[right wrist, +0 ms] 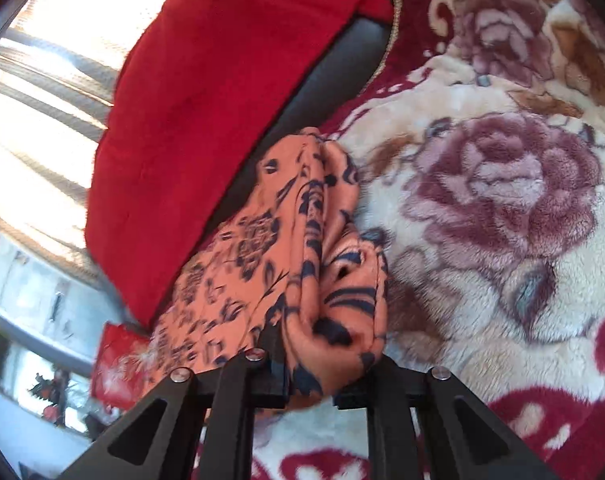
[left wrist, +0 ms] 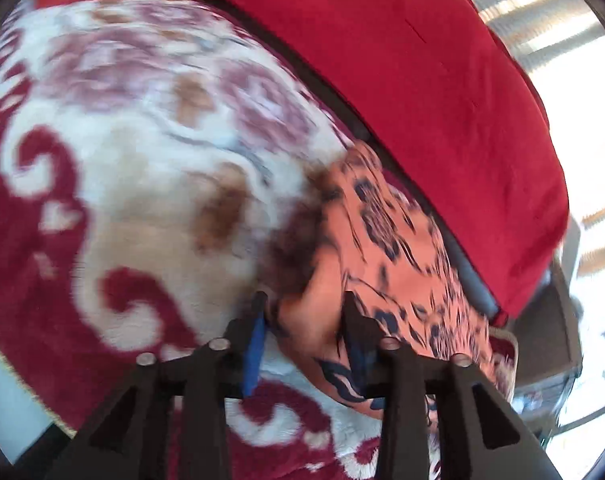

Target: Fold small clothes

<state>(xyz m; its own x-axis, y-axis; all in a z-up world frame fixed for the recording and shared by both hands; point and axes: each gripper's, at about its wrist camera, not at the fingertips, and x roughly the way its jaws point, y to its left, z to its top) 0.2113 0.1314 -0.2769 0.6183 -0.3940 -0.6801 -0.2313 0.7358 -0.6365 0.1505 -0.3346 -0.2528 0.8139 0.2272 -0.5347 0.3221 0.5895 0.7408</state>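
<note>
Two hand-held grippers, left (left wrist: pixel 306 320) and right (right wrist: pixel 322 344), pinched the orange cloth (right wrist: pixel 262 240); lifting both evenly would keep it flat.

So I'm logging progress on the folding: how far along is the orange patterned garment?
Early stage. Nothing looks folded: the orange garment is bunched and creased on the floral blanket. In hand: the right gripper is clamped on its cloth, and the left gripper has its edge between the jaws. Left: spreading it flat and folding.
</note>
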